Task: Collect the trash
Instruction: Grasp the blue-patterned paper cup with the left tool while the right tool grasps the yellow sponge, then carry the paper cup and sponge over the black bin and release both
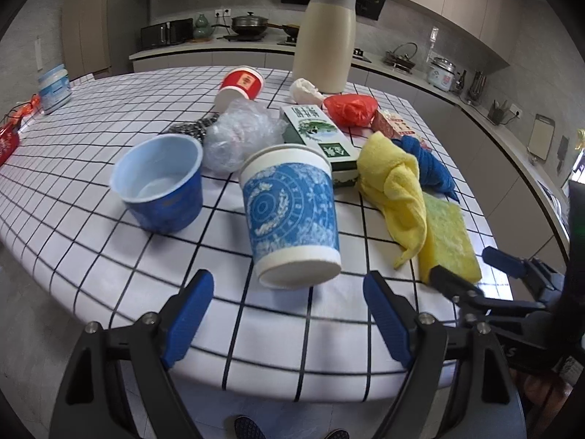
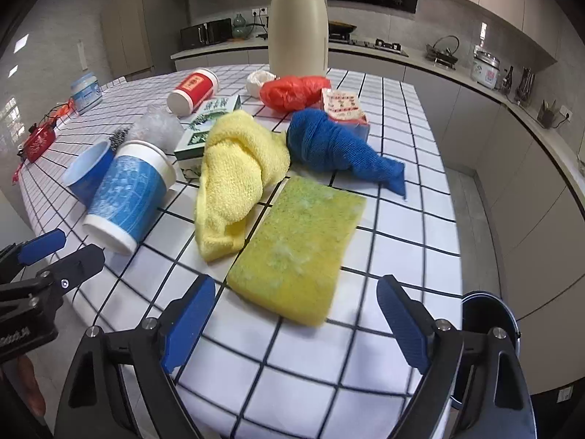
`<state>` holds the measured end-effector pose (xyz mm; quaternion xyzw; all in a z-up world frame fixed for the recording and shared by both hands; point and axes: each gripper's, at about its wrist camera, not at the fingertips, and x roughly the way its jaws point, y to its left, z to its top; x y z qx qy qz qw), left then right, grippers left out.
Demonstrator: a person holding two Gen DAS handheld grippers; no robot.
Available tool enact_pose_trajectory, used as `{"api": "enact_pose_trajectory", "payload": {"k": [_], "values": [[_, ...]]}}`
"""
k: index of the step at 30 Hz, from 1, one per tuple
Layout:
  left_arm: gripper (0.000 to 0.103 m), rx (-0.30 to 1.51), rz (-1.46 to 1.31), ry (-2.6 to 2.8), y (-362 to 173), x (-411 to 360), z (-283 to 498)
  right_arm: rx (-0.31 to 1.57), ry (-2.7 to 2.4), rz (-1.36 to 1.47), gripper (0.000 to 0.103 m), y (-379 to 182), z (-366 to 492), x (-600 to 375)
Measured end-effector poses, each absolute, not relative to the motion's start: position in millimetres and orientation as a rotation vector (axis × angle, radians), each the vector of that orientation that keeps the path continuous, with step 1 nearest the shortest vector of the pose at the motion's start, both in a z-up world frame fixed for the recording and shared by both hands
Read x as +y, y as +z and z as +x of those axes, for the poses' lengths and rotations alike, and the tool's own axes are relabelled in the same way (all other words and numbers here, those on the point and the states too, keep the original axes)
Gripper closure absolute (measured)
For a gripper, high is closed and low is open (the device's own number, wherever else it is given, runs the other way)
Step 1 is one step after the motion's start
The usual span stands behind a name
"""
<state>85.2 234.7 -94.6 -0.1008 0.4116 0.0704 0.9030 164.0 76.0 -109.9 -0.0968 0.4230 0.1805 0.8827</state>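
A blue-patterned paper cup [image 1: 292, 212] [image 2: 126, 197] lies tipped on the checked table, just ahead of my open, empty left gripper [image 1: 289, 311]. A blue plastic tub [image 1: 161, 186] [image 2: 87, 172] stands left of it. Behind lie crumpled clear plastic [image 1: 237, 135], a green carton [image 1: 318, 139] [image 2: 204, 124], a red cup [image 1: 241, 86] [image 2: 193, 89] on its side, a red plastic bag [image 1: 351, 109] [image 2: 292, 91] and a white wad [image 1: 303, 91]. My right gripper [image 2: 292, 314] is open and empty, just short of a yellow-green sponge [image 2: 299, 252] [image 1: 446, 237].
A yellow cloth [image 2: 237, 172] [image 1: 398, 190] and a blue cloth [image 2: 336, 146] lie mid-table. A tall beige jug [image 1: 325, 36] [image 2: 298, 22] stands at the back. A white jar [image 1: 55, 87] sits far left. A dark round bin [image 2: 490, 314] shows below the table's right edge.
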Motion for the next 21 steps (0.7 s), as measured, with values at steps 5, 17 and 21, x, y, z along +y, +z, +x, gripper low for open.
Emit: {"api": "enact_pose_trajectory", "payload": {"k": [5,17,21], "values": [[0.018,0.857,-0.214,0.120,-101.0,237.5,104.0,0.899,0.324,-0.210,0.016,-123.9,181.1,79.2],[0.034,0.865,-0.232,0.137,-115.8,250.6,113.7,0.905,0.232,-0.146,0.017,-126.5,205.8,54.2],[0.044,0.844,-0.227,0.110,-110.5,255.0,104.4,0.888,0.245,-0.138,0.044,-124.4,202.3,56.3]]}}
